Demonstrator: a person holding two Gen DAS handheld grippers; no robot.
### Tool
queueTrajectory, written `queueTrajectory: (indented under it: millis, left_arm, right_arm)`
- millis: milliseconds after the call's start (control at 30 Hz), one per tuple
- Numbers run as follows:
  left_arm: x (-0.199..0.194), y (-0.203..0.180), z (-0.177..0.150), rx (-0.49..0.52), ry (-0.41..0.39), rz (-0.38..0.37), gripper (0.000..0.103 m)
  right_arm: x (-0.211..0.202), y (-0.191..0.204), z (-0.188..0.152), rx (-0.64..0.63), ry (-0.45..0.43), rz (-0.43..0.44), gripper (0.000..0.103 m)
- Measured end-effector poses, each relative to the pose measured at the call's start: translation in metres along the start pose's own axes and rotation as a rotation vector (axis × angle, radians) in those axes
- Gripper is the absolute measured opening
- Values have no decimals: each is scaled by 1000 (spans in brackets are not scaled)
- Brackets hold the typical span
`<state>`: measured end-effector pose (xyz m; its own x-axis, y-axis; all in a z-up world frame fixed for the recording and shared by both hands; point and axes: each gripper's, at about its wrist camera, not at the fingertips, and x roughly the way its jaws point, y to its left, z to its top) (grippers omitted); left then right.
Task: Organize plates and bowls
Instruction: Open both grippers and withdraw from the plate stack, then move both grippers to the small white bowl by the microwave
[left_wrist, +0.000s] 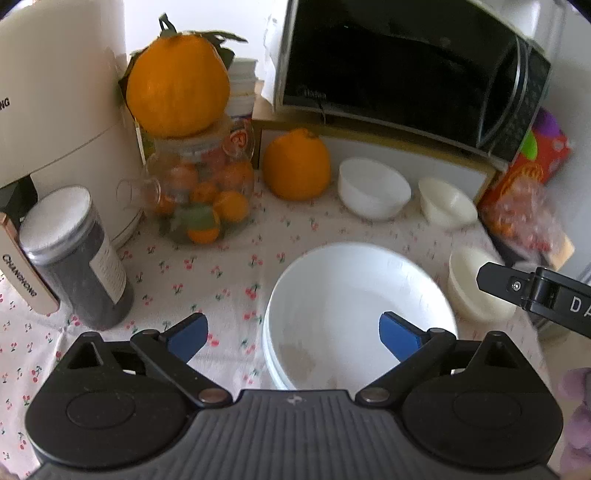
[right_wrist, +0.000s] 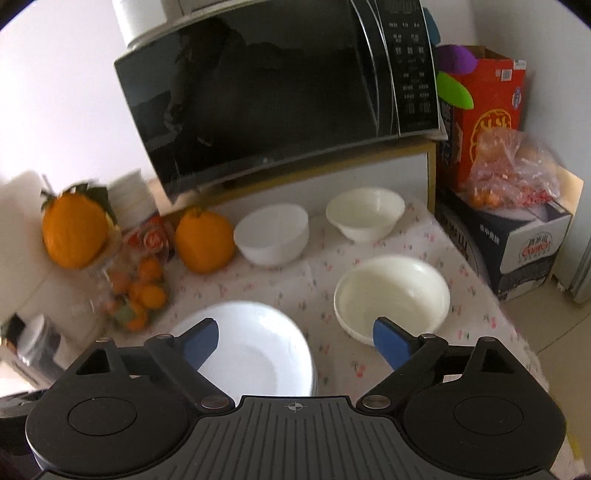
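1. Below the left gripper (left_wrist: 291, 338) lies a stack of white shallow round plates (left_wrist: 360, 314) on the worktop with the cherry-print cloth (left_wrist: 221, 269); its blue-padded fingers (left_wrist: 186, 338) stand wide apart, with nothing between them.
2. Beyond that gripper and to its right, a white glass bowl (left_wrist: 373, 188) and a cream bowl (left_wrist: 448, 203) sit side by side near the black microwave oven (left_wrist: 406, 74).
3. Close to its right finger, another cream bowl (left_wrist: 476, 284) stands just beside the plates, partly behind the black tip of the right gripper (left_wrist: 532, 291).
4. Ahead of the right gripper (right_wrist: 295, 343), whose jaws are likewise spread with nothing gripped, the plates lie by its left finger and the nearer cream bowl under its right one.
5. Far left of both grippers stand a clear glass jar of small oranges (left_wrist: 201, 192), a large orange citrus fruit (left_wrist: 177, 88) on top of it, and a dark jar with a silver lid (left_wrist: 77, 258).
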<state>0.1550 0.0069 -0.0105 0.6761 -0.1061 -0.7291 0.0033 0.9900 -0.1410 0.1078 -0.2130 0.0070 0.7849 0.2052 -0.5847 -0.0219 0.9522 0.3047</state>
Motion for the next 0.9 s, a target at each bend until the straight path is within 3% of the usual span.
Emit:
queueTrajectory:
  millis: [200, 433, 533, 900]
  left_arm:
    - [6, -14, 32, 12, -41, 17, 102]
    - [36, -23, 63, 7, -39, -18, 102]
    - [54, -22, 70, -12, -52, -66, 102]
    - [112, -16, 90, -31, -28, -126, 102]
  right_arm:
    - [12, -6, 37, 52, -31, 1, 95]
    - [42, -14, 69, 78, -18, -7, 96]
    - [60, -18, 77, 98, 6, 22, 96]
    - [127, -42, 91, 244, 120, 102, 96]
